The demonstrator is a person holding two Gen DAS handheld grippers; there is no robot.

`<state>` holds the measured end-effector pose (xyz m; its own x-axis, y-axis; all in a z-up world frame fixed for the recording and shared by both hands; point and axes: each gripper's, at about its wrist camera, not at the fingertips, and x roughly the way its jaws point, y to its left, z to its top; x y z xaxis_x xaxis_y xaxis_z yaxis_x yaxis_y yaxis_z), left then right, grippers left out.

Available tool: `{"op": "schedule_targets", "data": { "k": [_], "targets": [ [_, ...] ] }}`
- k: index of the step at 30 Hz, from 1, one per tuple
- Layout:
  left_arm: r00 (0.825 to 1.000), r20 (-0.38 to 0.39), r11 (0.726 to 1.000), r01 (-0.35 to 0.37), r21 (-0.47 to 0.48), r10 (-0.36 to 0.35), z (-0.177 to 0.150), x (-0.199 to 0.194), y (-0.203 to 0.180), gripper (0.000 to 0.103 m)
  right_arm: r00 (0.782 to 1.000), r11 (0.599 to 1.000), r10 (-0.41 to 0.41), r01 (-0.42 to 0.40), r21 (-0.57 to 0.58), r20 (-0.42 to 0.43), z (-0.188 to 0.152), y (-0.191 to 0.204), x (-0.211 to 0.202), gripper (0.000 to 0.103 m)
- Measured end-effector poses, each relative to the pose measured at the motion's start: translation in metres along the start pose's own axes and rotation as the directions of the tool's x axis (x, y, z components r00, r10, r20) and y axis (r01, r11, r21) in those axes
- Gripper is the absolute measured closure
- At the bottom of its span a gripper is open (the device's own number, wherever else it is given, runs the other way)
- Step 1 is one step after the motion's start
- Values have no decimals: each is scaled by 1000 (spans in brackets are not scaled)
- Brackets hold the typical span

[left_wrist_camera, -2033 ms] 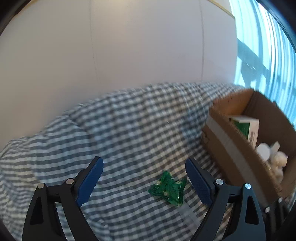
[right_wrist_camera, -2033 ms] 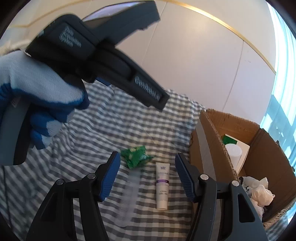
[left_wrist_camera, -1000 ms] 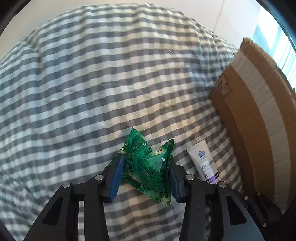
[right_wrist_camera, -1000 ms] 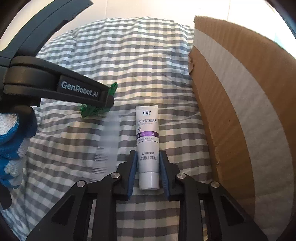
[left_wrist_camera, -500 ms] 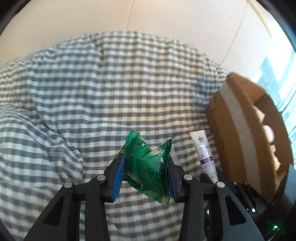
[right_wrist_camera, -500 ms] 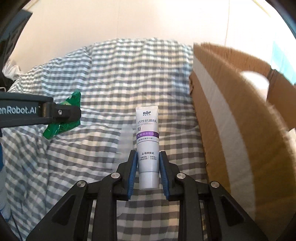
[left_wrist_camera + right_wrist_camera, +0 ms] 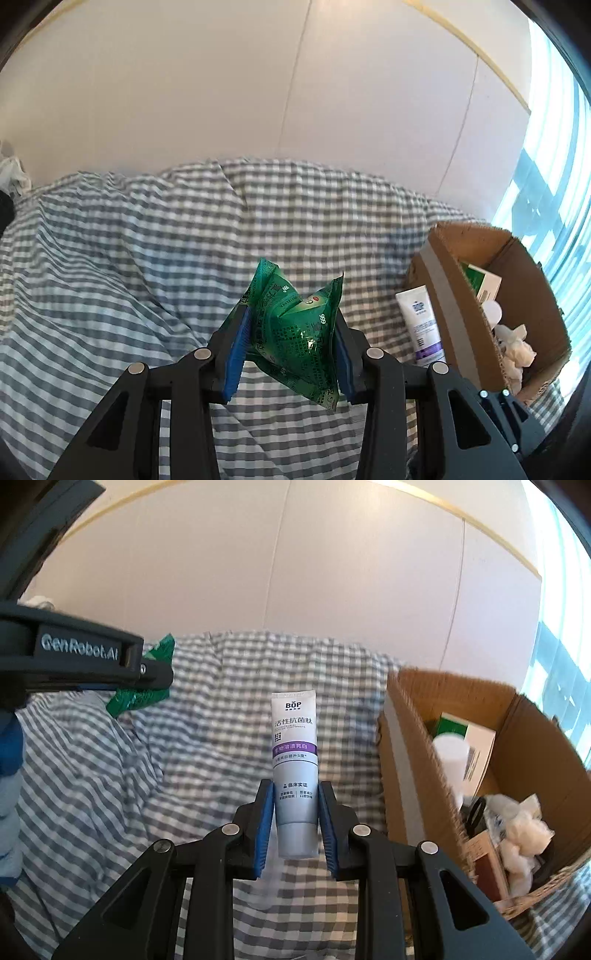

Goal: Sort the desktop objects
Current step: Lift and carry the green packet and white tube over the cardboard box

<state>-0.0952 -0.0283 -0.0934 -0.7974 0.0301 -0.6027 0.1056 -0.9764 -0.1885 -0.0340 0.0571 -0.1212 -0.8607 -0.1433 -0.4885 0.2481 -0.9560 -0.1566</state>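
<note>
Two things are in hand. Left wrist view: the left gripper (image 7: 291, 336) has its fingers clamped across a crinkly green foil sachet (image 7: 295, 328), light, soft and slippery, held left of the brown cardboard box (image 7: 524, 291); "666" reads. Right wrist view: the right gripper (image 7: 295, 823) pinches the cap end of a white-and-grey squeezable tube (image 7: 295, 760) marked "BOP", held just left of the box.
</note>
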Motion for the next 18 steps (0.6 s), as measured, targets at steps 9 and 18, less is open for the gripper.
{"op": "schedule_targets", "data": {
  "k": [9,18],
  "targets": [
    [997,64,999,38,-15,-37,16,-58,-12,61,998,1000,17,-16,-18,56,21,-2,-39,79],
    [993,102,997,64,-37,-60,31,-105,-34,61,987,1000,17,-16,-2,162,44,-26,-99,79]
  ]
}}
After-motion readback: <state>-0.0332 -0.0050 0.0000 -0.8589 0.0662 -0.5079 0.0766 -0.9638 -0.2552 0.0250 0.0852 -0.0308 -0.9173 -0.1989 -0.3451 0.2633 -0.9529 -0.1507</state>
